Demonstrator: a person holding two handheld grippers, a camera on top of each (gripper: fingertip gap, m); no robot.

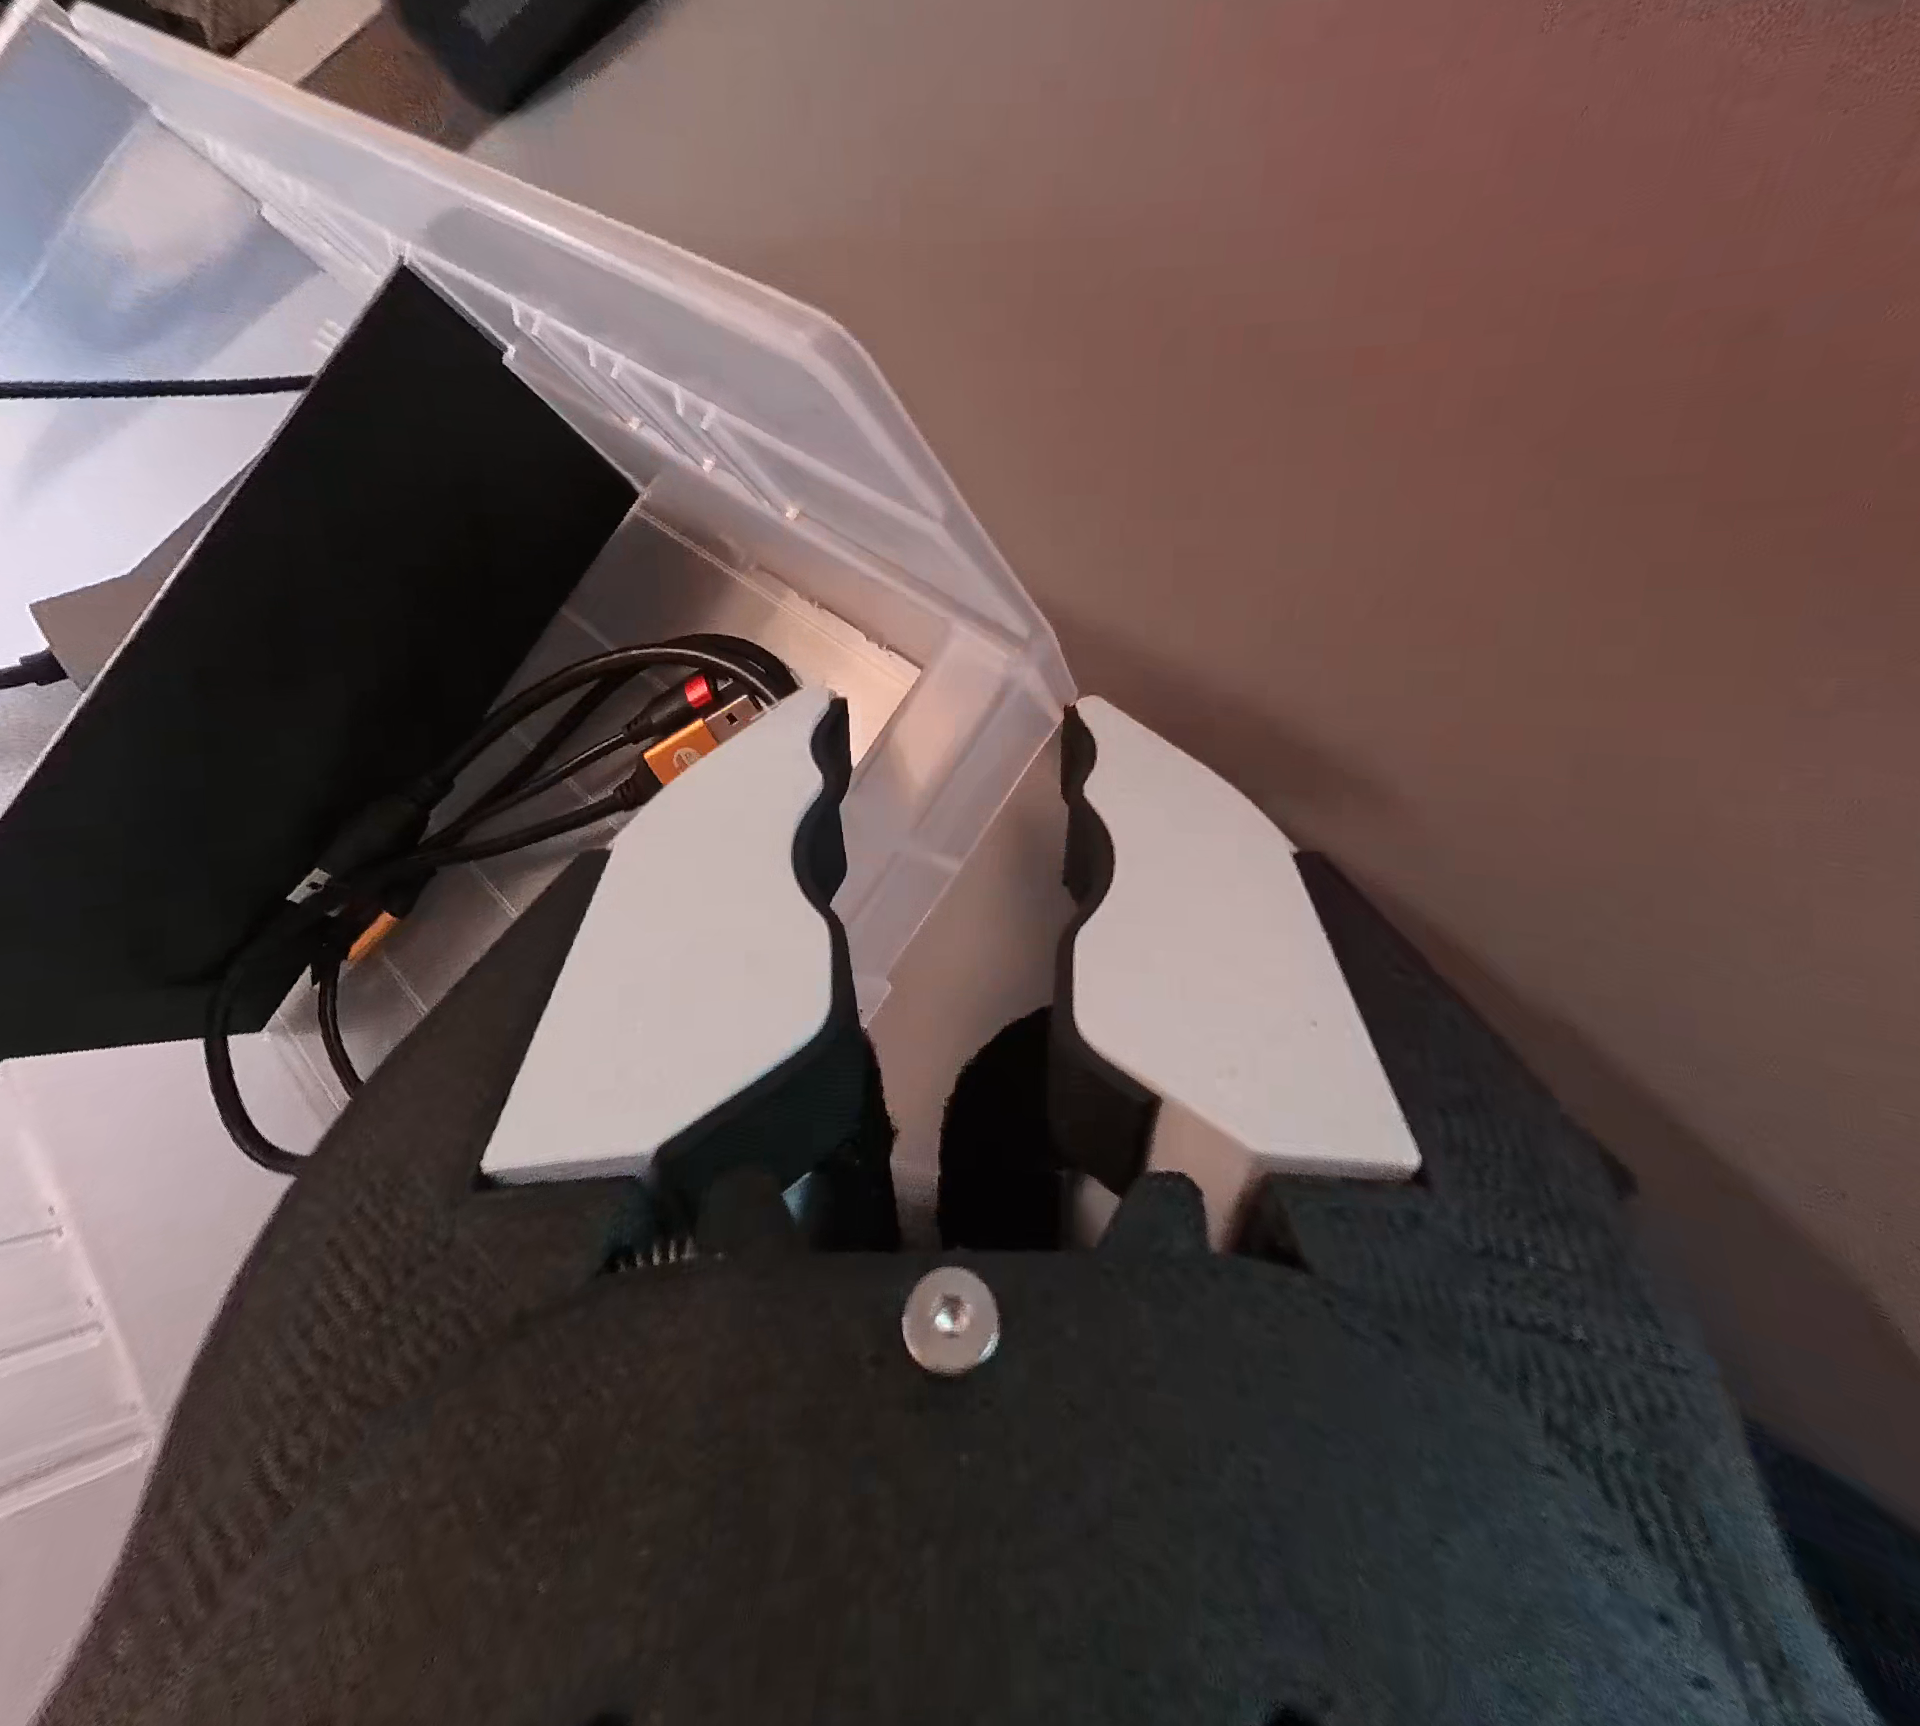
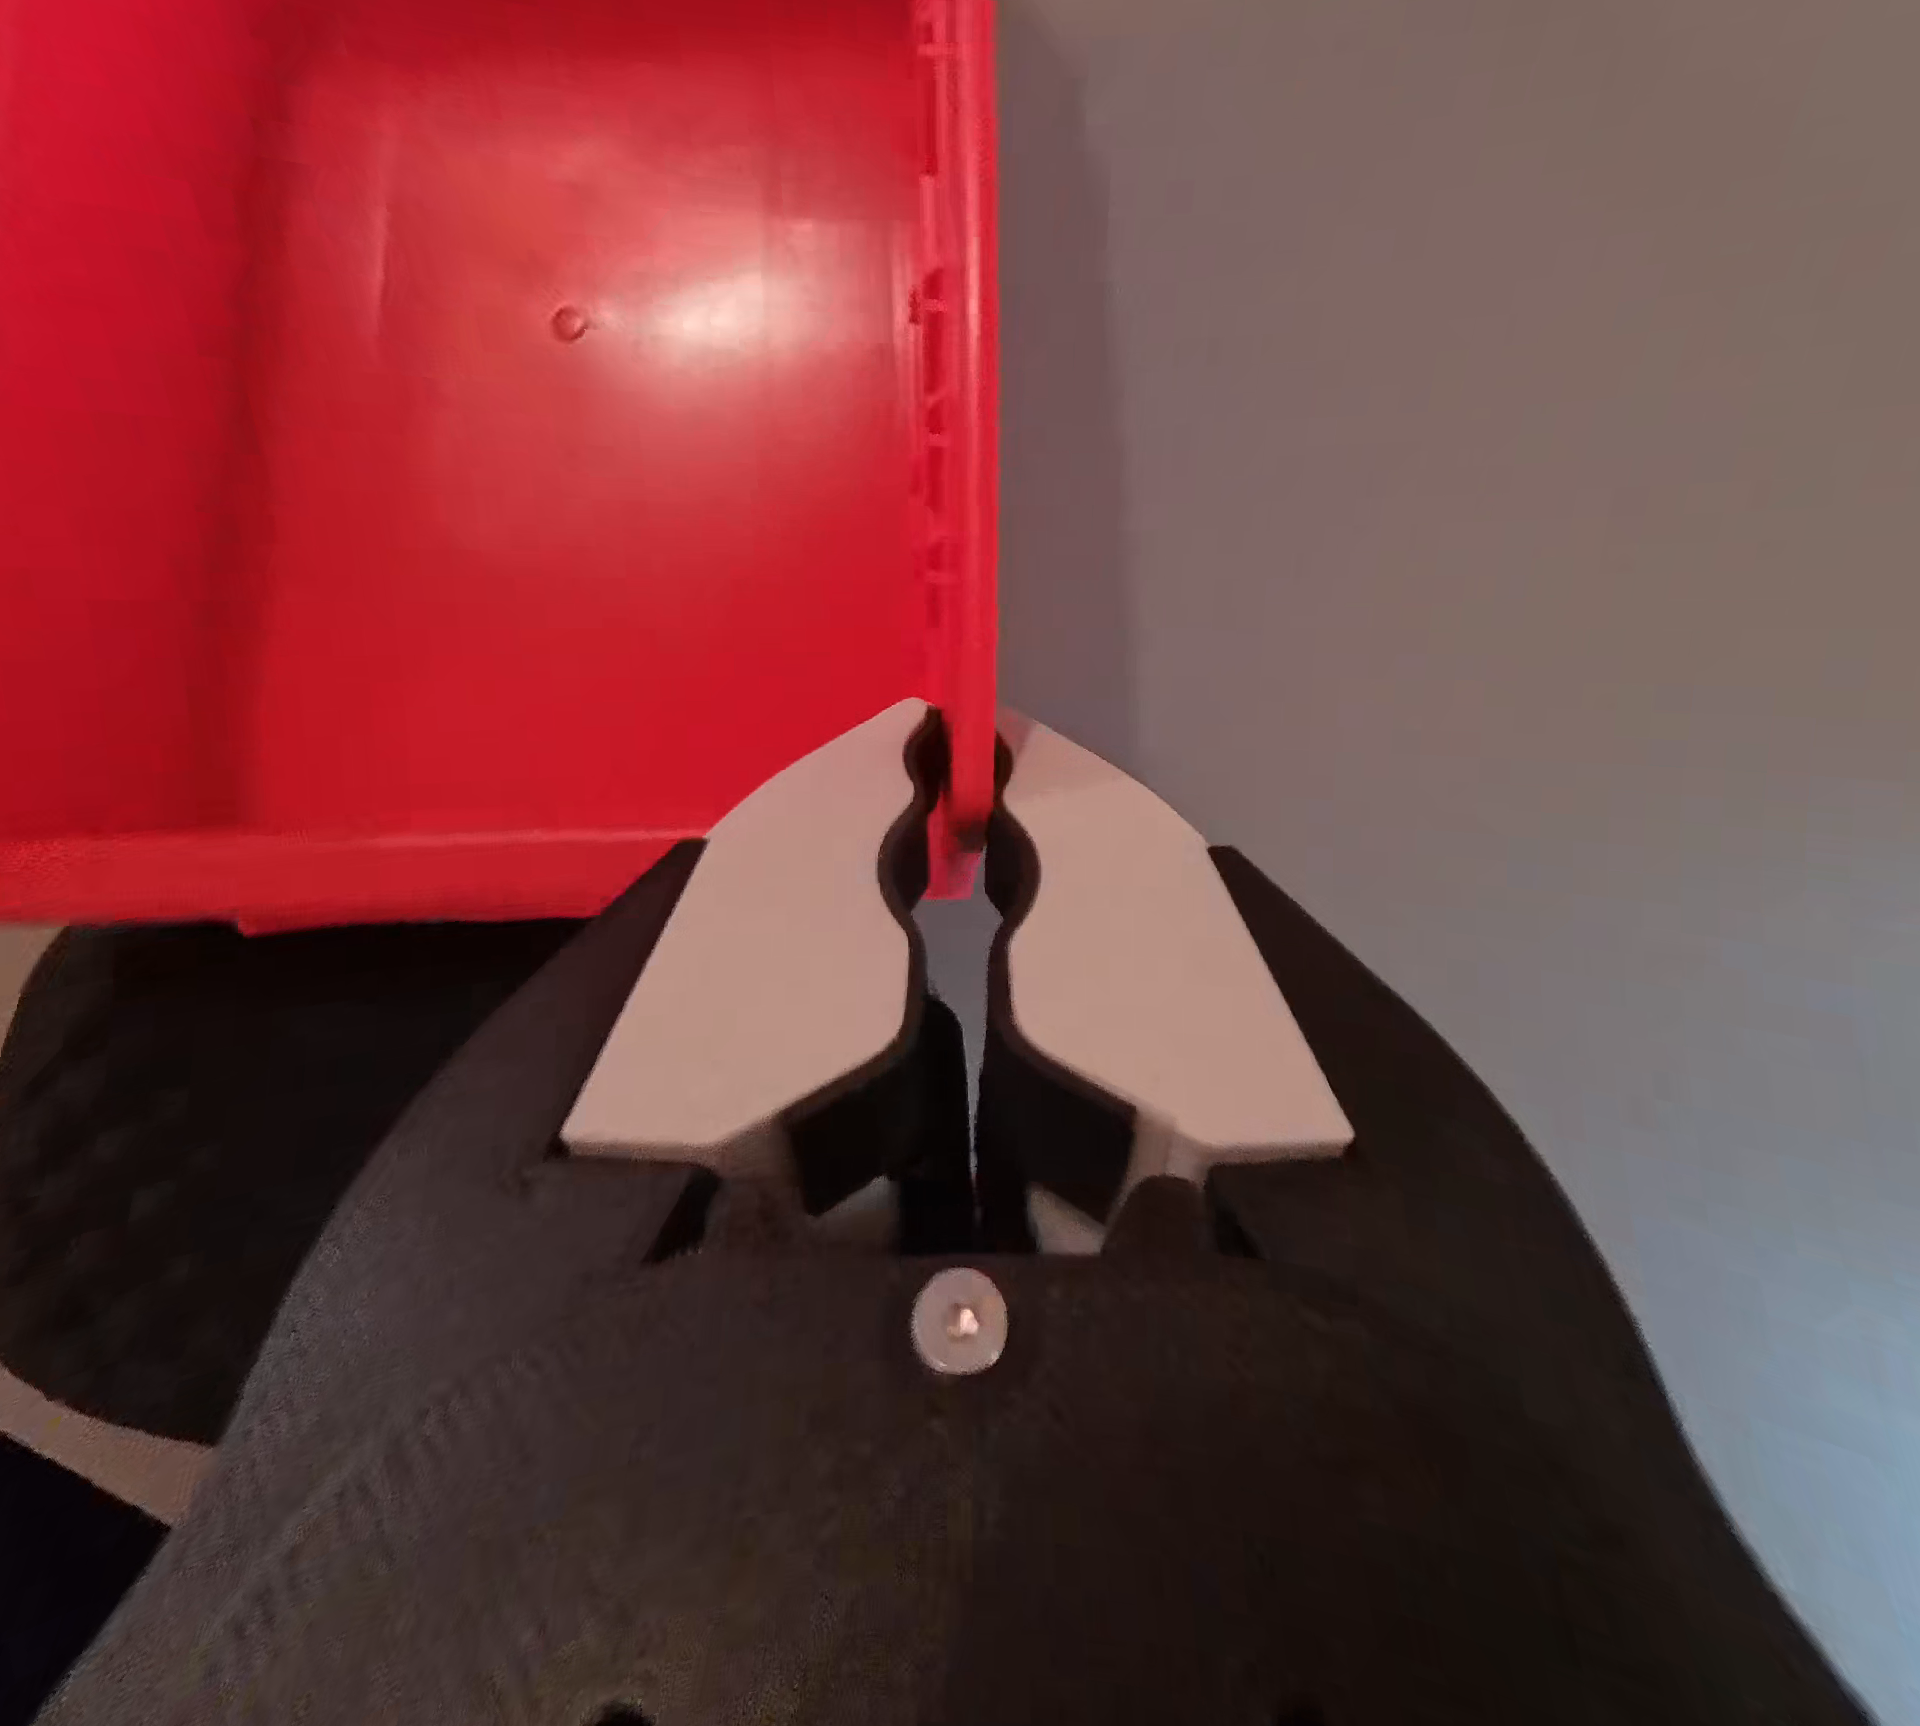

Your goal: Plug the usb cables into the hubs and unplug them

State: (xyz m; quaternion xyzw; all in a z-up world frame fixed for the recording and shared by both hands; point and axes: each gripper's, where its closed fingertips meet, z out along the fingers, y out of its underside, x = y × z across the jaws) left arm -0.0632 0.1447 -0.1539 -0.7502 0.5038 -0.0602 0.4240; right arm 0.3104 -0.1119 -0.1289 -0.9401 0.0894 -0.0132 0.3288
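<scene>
Red bin (image 2: pixel 468 326) wall pinched by right gripper (image 2: pixel 964 741), left gripper (image 1: pixel 956 731) wide astride clear bin (image 1: pixel 727 419) corner, cables (image 1: pixel 499 772) inside, nothing plugged yet.

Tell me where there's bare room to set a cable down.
Free: the grey tabletop between the clear bin and the red bin; the red bin's floor is bare too. Crowded: the clear bin's near corner, with bundled USB cables beside a black box.
</scene>
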